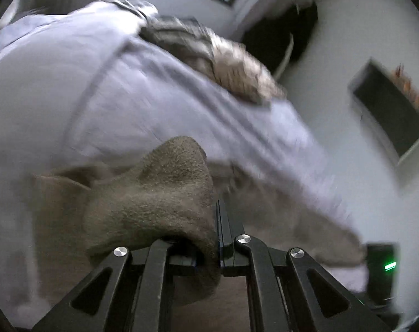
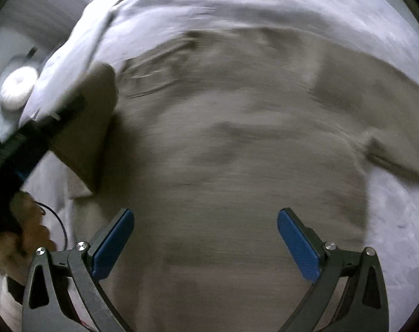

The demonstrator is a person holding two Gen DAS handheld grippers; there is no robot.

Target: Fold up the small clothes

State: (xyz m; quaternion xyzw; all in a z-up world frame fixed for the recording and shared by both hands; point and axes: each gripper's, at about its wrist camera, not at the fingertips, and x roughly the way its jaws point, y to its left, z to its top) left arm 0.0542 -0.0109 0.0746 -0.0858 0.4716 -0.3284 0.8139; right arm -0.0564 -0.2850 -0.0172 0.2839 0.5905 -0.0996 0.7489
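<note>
A taupe garment (image 2: 237, 152) lies spread on a pale lavender bed sheet (image 2: 237, 8). My right gripper (image 2: 205, 221) hovers over its near part, jaws wide open and empty. My left gripper (image 1: 219, 221) is shut on a bunched edge of the same taupe garment (image 1: 159, 193), lifted off the sheet (image 1: 71, 96). In the right wrist view the left gripper (image 2: 71, 108) shows at the left, holding a raised flap of the cloth. Both views are blurred by motion.
A brown-grey patterned cloth heap (image 1: 215, 58) lies at the far edge of the bed. A white round object (image 2: 17, 88) sits beyond the bed's left side. A dark framed panel (image 1: 389, 108) hangs on the white wall. A device with a green light (image 1: 386, 265) stands at the right.
</note>
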